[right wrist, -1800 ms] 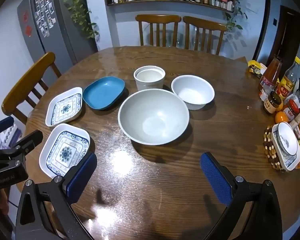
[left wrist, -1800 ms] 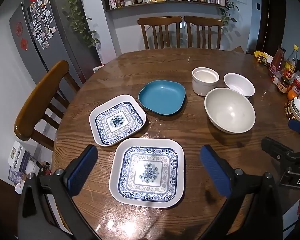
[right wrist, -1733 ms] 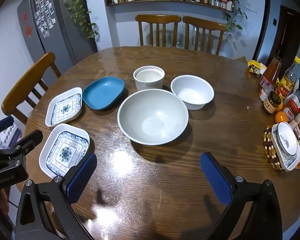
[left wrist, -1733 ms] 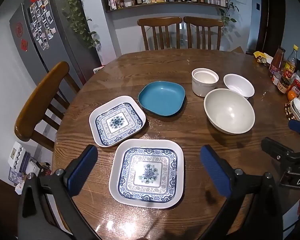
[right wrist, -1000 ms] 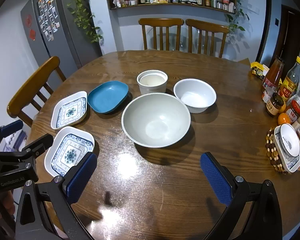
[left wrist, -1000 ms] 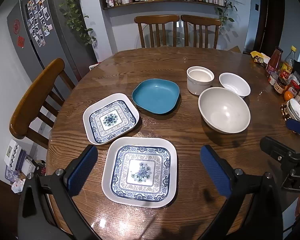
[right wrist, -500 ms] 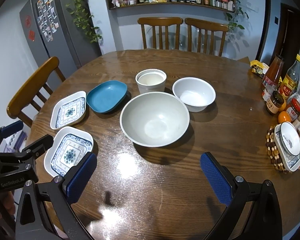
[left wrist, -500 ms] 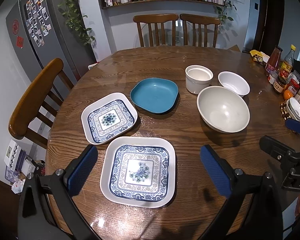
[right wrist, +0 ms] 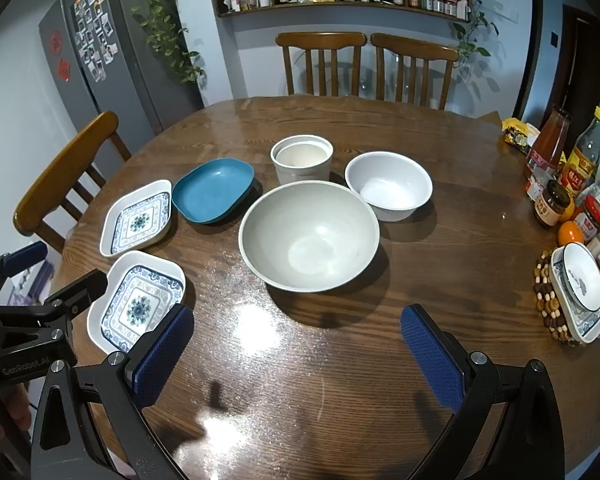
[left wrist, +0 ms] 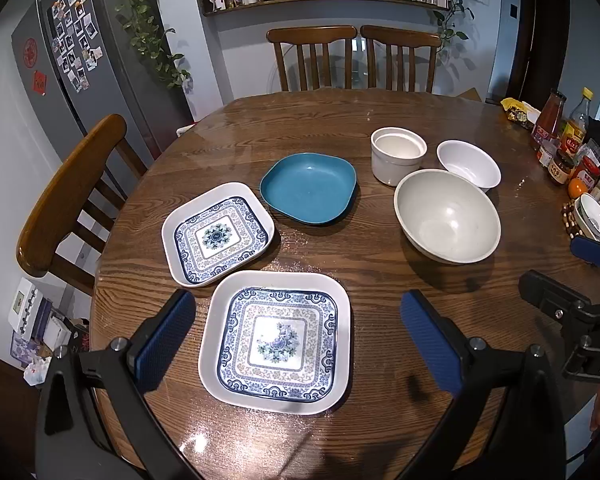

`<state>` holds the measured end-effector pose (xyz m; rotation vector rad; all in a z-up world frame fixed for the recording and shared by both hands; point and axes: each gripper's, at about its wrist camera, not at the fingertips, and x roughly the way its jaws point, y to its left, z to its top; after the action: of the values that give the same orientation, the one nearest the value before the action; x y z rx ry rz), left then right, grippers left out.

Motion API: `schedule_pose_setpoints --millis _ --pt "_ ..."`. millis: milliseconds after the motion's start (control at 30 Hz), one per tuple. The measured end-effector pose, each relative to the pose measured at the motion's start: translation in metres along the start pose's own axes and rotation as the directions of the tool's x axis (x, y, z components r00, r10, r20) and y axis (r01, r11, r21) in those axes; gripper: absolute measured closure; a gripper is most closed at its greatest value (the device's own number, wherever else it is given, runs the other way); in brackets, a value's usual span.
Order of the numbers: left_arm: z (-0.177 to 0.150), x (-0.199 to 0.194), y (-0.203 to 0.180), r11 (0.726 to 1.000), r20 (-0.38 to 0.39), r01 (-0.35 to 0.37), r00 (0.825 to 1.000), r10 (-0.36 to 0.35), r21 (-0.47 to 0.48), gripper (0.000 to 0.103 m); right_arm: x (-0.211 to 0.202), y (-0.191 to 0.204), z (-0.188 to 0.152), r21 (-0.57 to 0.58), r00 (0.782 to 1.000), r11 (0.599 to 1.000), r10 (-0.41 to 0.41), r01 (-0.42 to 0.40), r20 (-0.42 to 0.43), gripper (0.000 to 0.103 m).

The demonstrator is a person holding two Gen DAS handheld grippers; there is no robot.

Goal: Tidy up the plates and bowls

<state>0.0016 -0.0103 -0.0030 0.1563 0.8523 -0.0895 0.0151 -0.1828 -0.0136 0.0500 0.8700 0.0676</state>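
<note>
On the round wooden table (left wrist: 324, 128) lie two square blue-patterned plates: a large one (left wrist: 278, 338) (right wrist: 137, 307) nearest me and a smaller one (left wrist: 217, 235) (right wrist: 139, 218) behind it. A blue dish (left wrist: 309, 187) (right wrist: 213, 190), a white cup-shaped bowl (left wrist: 397, 155) (right wrist: 302, 159), a big grey bowl (left wrist: 447, 216) (right wrist: 309, 236) and a small white bowl (left wrist: 469, 163) (right wrist: 389, 185) sit further back. My left gripper (left wrist: 298, 338) hangs open above the large plate. My right gripper (right wrist: 298, 346) is open over bare table in front of the grey bowl.
Bottles and jars (right wrist: 560, 176), oranges and a small dish on a beaded mat (right wrist: 578, 294) crowd the table's right edge. Wooden chairs stand at the left (left wrist: 66, 196) and at the far side (left wrist: 356, 60). A fridge (left wrist: 80, 64) is at the back left.
Both grippers have drifted slightly; the dishes sit a little further left and lower in the left wrist view. Nothing was grasped or moved on the table.
</note>
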Motion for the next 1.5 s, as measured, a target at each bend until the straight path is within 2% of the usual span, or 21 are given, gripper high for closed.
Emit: schedule_pose_setpoints --millis 1000,1067,1167,1233,1500 --pt "-0.001 0.005 -0.001 1.0 -0.026 0.005 1.0 -0.005 -0.001 0.001 0.006 0.001 -0.004 -0.001 1.0 1.0 0.014 -0.014 -0.017 0.0" --pt "-0.001 0.007 0.0 1.0 -0.033 0.022 0.999 -0.023 -0.01 0.001 0.007 0.0 -0.004 0.001 1.0 1.0 0.018 -0.018 -0.018 0.0" --pt "-0.001 0.014 0.001 0.994 -0.053 0.103 0.993 -0.106 -0.047 0.001 0.011 -0.001 -0.005 0.013 0.999 0.999 0.032 -0.032 -0.028 0.0" --pt "-0.001 0.019 0.0 0.99 -0.07 0.127 0.989 -0.131 -0.062 0.001 0.016 -0.004 -0.006 0.033 0.998 0.999 0.044 -0.043 -0.045 0.0" --pt "-0.005 0.027 0.001 0.992 -0.107 0.11 0.987 -0.117 -0.063 0.001 0.024 -0.011 -0.006 0.07 0.994 0.995 0.075 -0.069 -0.08 0.0"
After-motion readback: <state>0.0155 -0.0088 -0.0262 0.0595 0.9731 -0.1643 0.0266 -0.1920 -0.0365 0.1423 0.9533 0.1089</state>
